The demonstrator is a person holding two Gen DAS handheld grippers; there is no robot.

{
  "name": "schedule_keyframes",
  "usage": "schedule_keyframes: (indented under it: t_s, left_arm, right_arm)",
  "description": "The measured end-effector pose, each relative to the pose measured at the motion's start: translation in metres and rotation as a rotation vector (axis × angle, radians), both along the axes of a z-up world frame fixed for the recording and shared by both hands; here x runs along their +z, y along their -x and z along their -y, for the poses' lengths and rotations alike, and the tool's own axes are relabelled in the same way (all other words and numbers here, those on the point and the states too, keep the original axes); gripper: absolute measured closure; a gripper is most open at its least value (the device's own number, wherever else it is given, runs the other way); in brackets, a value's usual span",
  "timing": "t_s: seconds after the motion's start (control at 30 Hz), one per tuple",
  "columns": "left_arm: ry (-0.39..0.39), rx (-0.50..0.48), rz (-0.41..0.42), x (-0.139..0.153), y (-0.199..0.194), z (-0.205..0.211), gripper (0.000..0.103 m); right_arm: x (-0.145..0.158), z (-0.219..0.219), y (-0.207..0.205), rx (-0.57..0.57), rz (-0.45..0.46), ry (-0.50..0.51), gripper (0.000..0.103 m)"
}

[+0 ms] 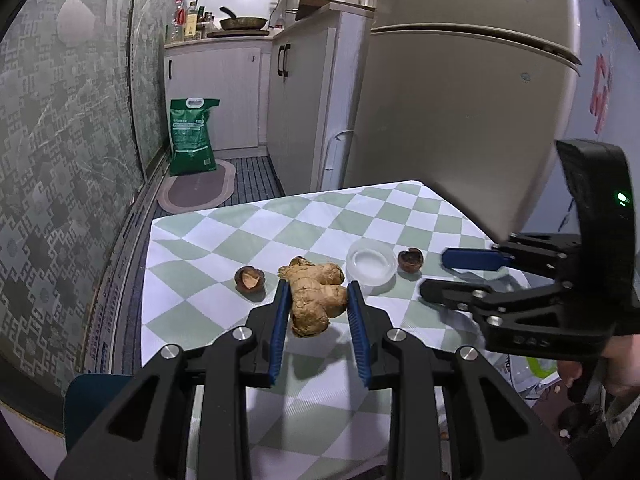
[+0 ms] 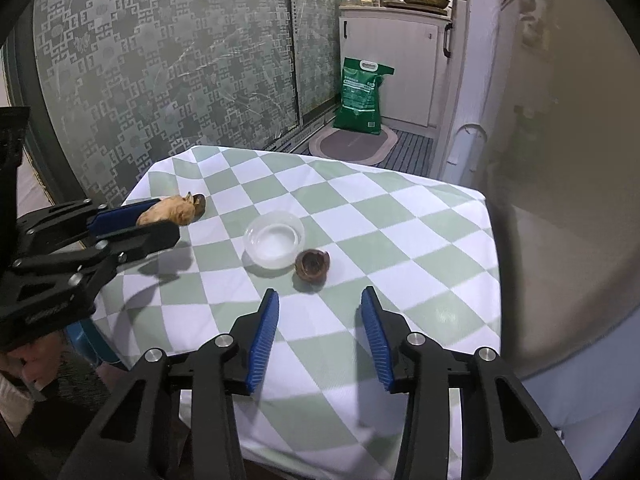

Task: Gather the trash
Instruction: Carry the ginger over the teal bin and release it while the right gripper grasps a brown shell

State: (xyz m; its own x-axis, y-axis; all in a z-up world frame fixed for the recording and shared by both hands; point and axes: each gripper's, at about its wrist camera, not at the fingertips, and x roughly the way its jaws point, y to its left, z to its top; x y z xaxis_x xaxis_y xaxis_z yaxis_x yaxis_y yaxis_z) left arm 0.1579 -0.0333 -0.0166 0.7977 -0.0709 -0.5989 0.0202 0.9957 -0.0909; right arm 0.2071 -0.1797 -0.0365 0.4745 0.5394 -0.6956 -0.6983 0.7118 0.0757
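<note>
On the checkered desk (image 1: 224, 236) lay one piece of ginger (image 1: 316, 294), two brown nut shells and one clear shallow dish (image 1: 371, 263). The left tongs (image 1: 319, 292) were spread wide, their blue pads on either side of the ginger; whether they touched it could not be told. One shell (image 1: 249, 279) sat just left of the ginger, the other shell (image 2: 312, 264) just beside the dish. The right tongs (image 2: 320, 304) were released and empty, hovering near that second shell. One green bag (image 1: 192, 136) stood on the kitchen floor beyond.
</note>
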Motion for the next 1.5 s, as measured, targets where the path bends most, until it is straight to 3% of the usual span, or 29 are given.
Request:
schedule_keyframes:
  t_s: [0.33, 0.4, 0.67, 1.03, 1.5]
  left_arm:
    - [0.009, 0.018, 0.042, 0.011, 0.021, -0.02, 0.072]
    - [0.014, 0.03, 0.045, 0.013, 0.026, -0.028, 0.072]
    - [-0.002, 0.093, 0.037, 0.013, 0.049, -0.062, 0.072]
    - [-0.037, 0.199, -0.049, -0.014, 0.074, -0.112, 0.072]
    - [0.014, 0.302, -0.257, -0.084, 0.091, -0.167, 0.072]
  right_arm:
    - [-0.002, -0.022, -0.007, -0.011, 0.035, 0.042, 0.076]
    - [-0.001, -0.025, -0.008, -0.015, 0.033, 0.045, 0.084]
    - [0.013, -0.022, -0.005, -0.055, 0.041, 0.058, 0.084]
    - [0.064, -0.029, 0.01, -0.047, 0.081, -0.068, 0.084]
    - [0.089, -0.117, 0.045, 0.127, 0.092, -0.114, 0.084]
